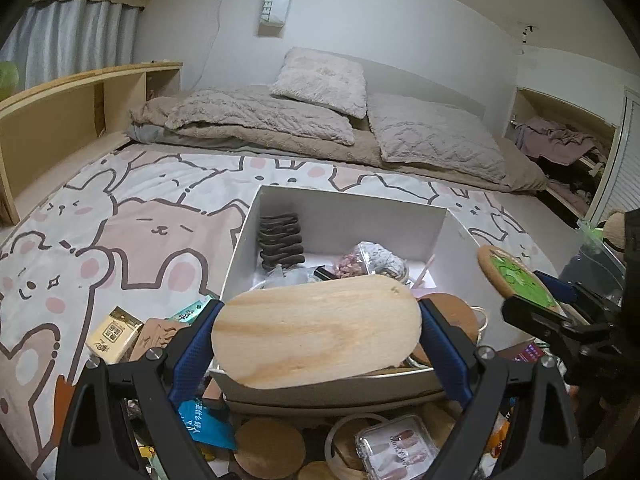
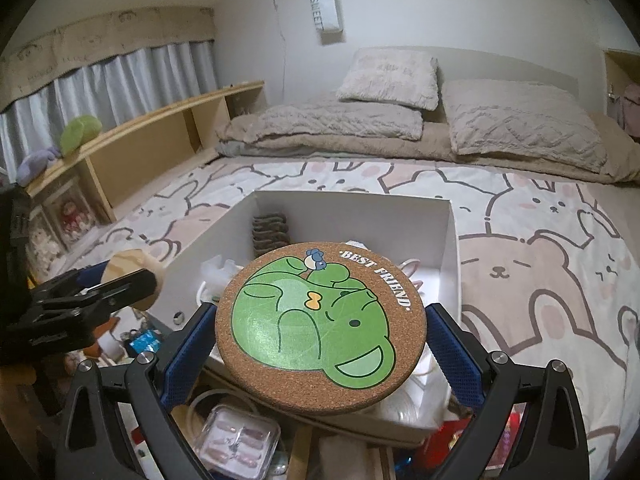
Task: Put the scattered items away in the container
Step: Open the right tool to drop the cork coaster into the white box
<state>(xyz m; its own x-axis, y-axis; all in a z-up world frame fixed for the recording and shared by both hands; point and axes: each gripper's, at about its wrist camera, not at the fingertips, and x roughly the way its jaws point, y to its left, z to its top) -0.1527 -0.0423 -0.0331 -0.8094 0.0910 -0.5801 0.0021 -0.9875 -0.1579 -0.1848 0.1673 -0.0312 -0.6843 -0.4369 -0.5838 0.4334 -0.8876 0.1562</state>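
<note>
My left gripper point(image 1: 318, 330) is shut on an oval wooden board point(image 1: 316, 330) and holds it over the near edge of the white box point(image 1: 348, 204). My right gripper point(image 2: 320, 332) is shut on a round cork coaster with a green frog print point(image 2: 320, 328), held above the near part of the same white box point(image 2: 352, 200). The coaster point(image 1: 516, 278) and right gripper show at the right in the left wrist view. The board point(image 2: 134, 276) shows at the left in the right wrist view. The box holds a dark hair clip point(image 1: 280, 242), small bags and other bits.
The box sits on a bed with a bear-print sheet point(image 1: 120, 220). Loose items lie in front of it: a clear case of false nails point(image 1: 396, 448), round cork coasters point(image 1: 268, 448), a gold packet point(image 1: 114, 334), a blue packet point(image 1: 208, 420). Pillows point(image 1: 320, 80) and a wooden shelf point(image 1: 72, 112) are beyond.
</note>
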